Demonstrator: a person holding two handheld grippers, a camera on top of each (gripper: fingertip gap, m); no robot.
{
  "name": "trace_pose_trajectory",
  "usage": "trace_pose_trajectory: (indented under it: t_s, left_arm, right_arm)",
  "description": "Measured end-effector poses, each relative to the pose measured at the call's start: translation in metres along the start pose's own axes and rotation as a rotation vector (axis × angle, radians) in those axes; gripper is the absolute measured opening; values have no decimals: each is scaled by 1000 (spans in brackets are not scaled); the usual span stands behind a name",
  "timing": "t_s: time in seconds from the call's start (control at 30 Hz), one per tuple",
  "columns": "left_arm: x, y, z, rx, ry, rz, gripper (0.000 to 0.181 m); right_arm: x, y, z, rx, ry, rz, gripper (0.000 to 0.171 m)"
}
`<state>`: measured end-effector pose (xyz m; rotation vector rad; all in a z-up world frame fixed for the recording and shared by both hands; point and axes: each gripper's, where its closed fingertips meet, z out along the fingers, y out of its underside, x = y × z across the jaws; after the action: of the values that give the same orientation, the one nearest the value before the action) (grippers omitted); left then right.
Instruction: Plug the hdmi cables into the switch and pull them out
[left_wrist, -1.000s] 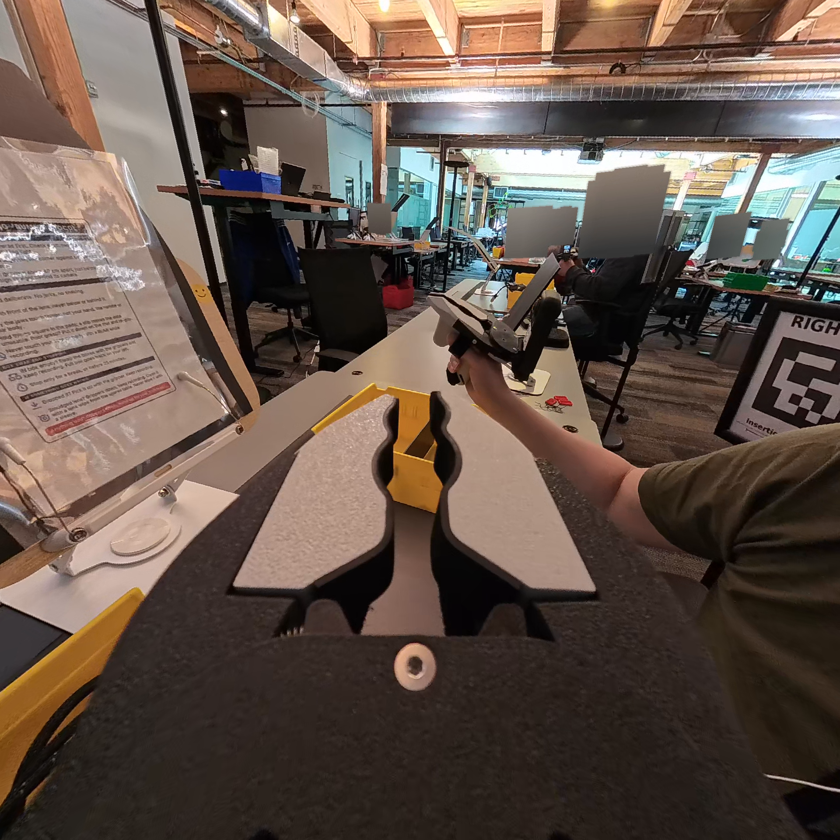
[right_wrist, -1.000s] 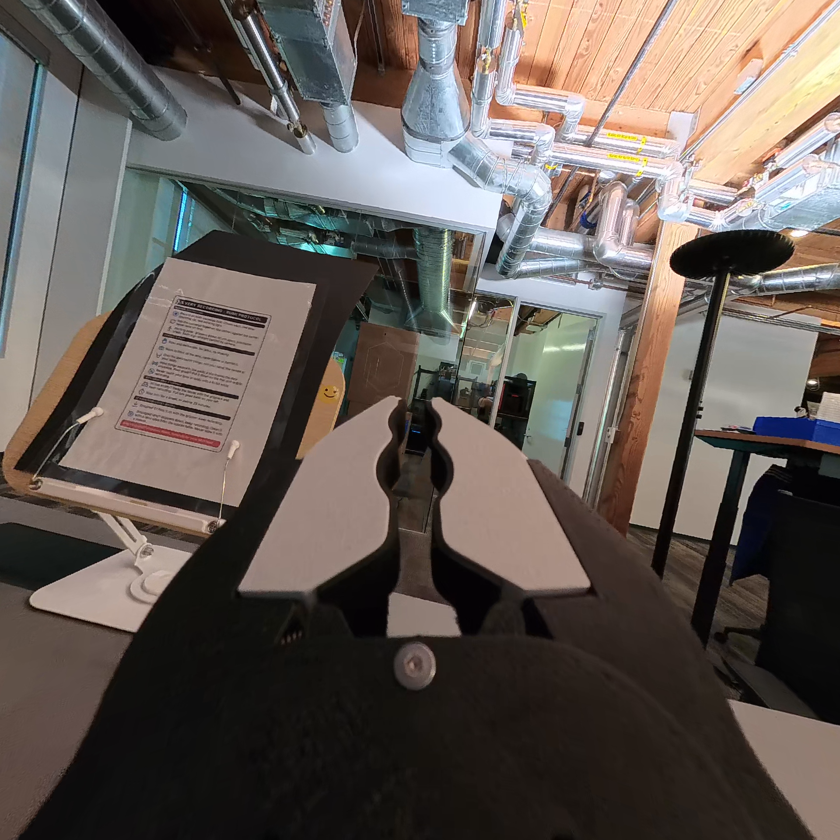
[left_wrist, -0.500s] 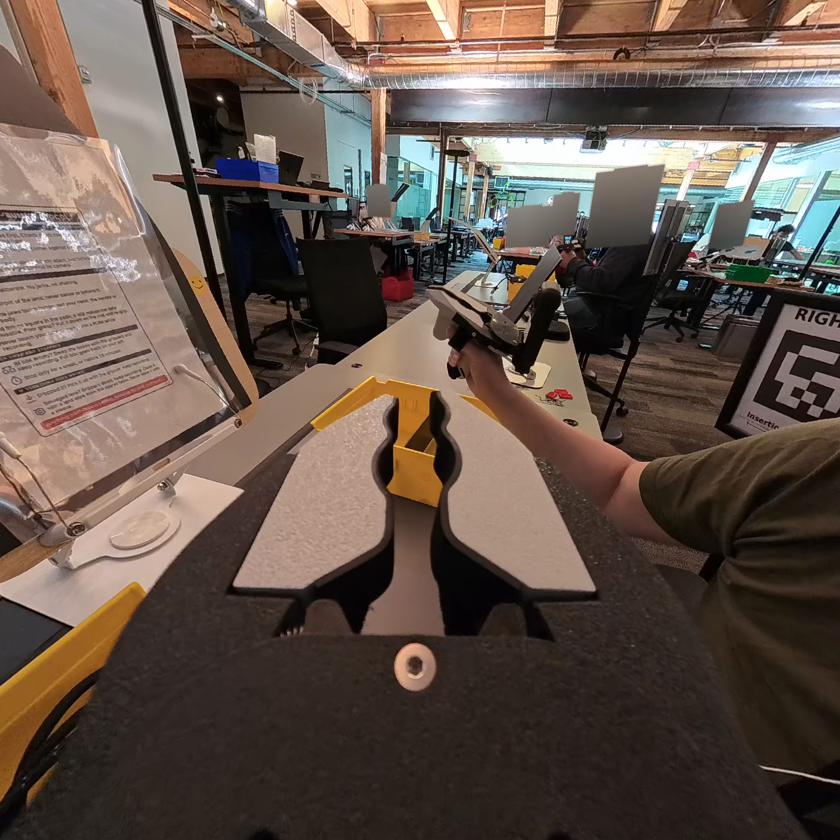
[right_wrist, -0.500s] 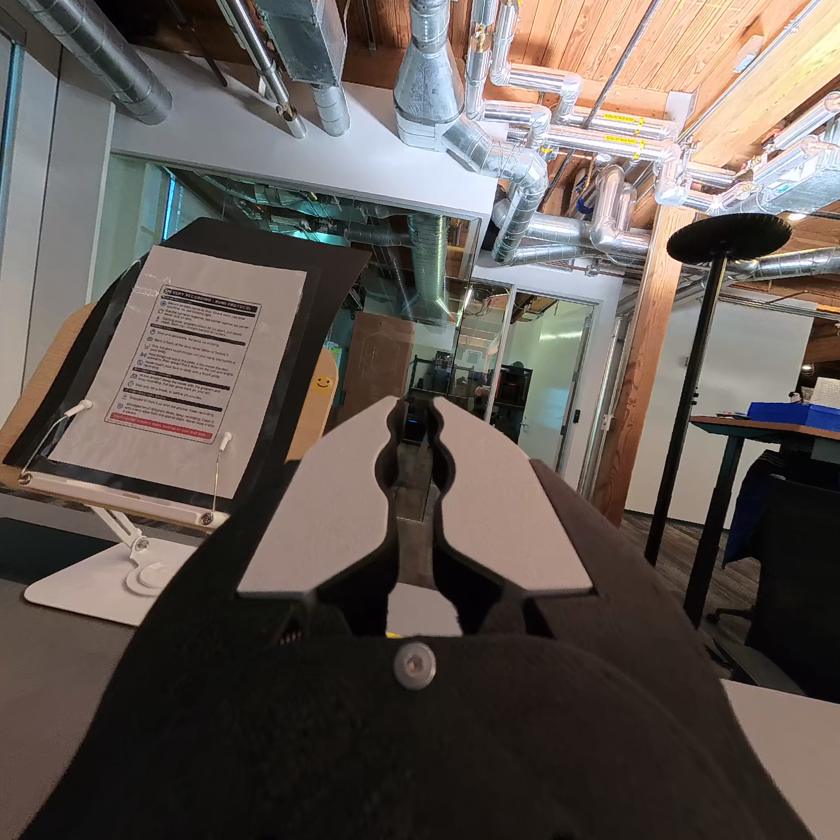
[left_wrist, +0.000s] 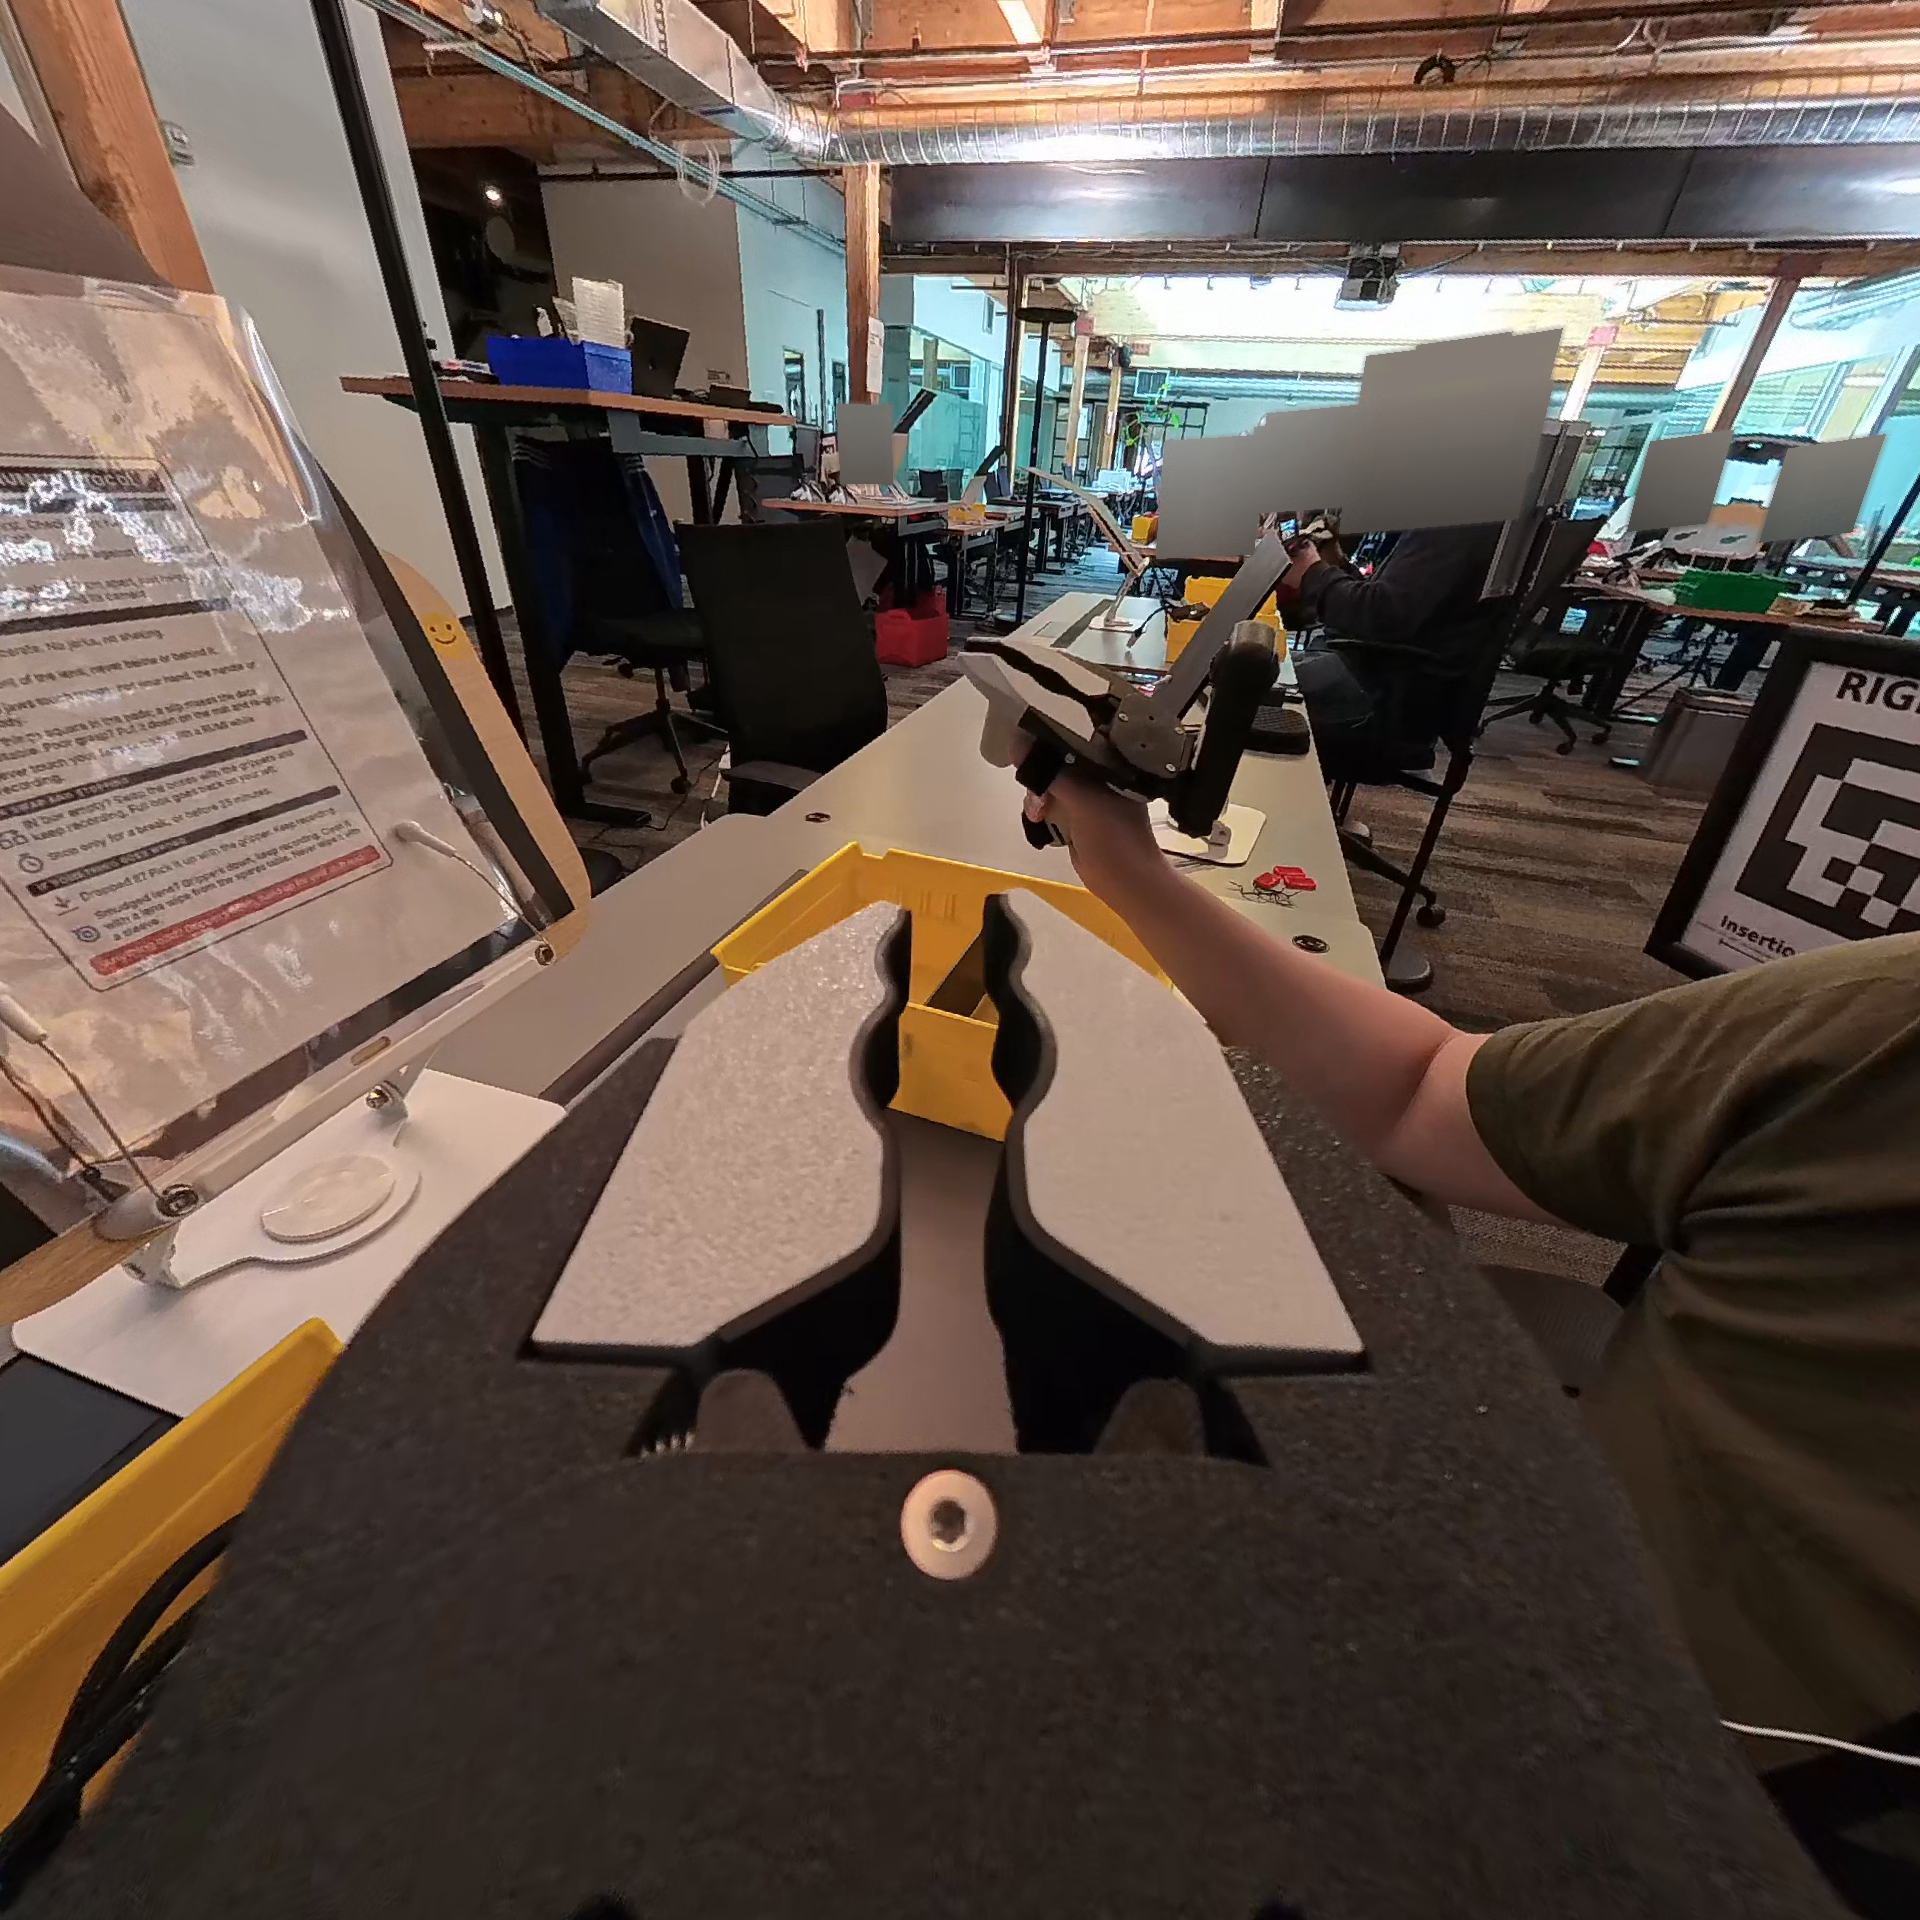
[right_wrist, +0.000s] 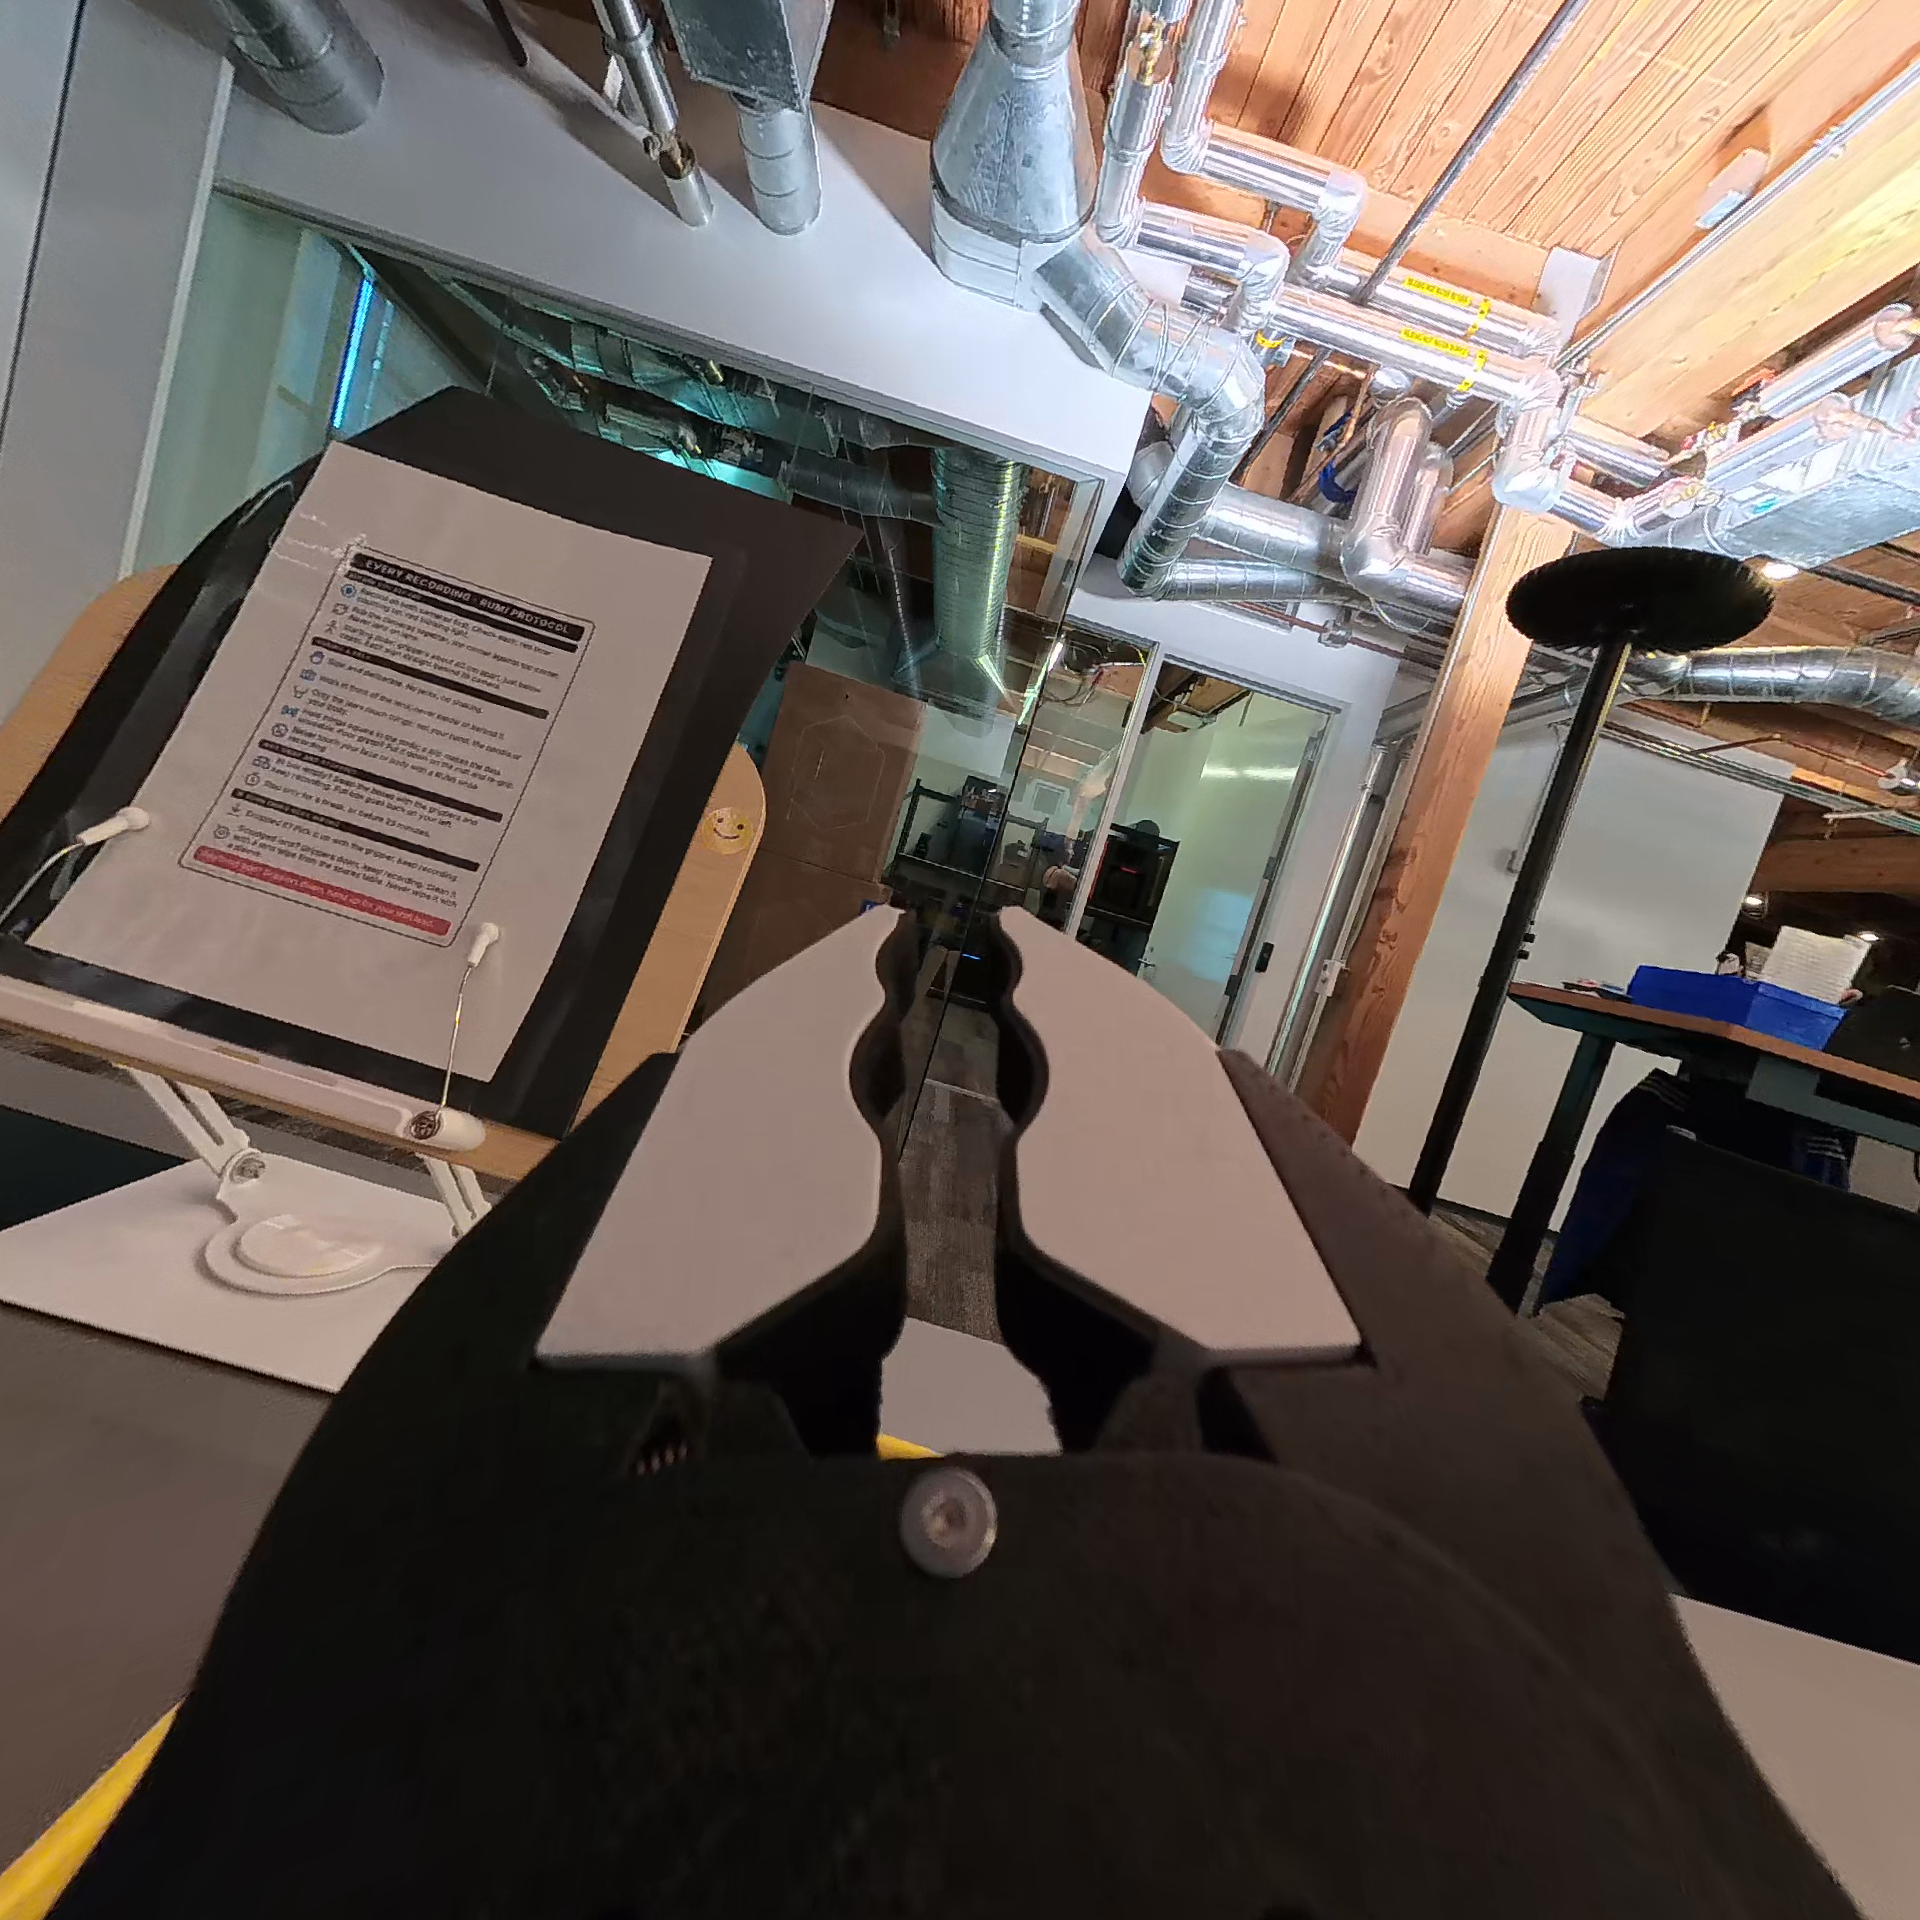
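Observation:
No HDMI cable plug or switch shows clearly in either view. My left gripper (left_wrist: 943, 906) is held above the grey table (left_wrist: 914, 779), its white pads (left_wrist: 748, 1143) nearly together with only a narrow slit, nothing between them. A yellow bin (left_wrist: 940, 1070) lies just beyond its tips. My right gripper (left_wrist: 982, 675) shows farther off in the left wrist view, raised in a hand above the table. In its own view the right gripper (right_wrist: 945, 914) points up toward the room, jaws nearly together and empty.
A document stand (left_wrist: 208, 727) with a printed sheet stands at the left, also in the right wrist view (right_wrist: 416, 727). A second yellow bin (left_wrist: 125, 1538) with dark cables sits at the lower left. The person's arm (left_wrist: 1299, 1029) crosses on the right. A marker sign (left_wrist: 1829, 821) stands at far right. The left gripper's tips are roughly 40 cm from the right gripper's.
Both views have tilted slightly downward: more of the yellow bin shows ahead of the left gripper, and a yellow sliver has appeared under the right gripper. Both jaws stay as they were.

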<state>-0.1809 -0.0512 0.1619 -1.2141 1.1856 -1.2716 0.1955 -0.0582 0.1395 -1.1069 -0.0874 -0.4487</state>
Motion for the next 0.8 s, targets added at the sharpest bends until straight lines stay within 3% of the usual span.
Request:
trace_pose_trajectory:
  t_s: [0.43,0.8]
  left_arm:
    - [-8,6,0,-22,-33,-8,13]
    - [-26,21,5,-107,-142,20,19]
  right_arm:
    - [0,-6,4,-5,-13,18,12]
    - [-17,-20,17,-79,-127,25,17]
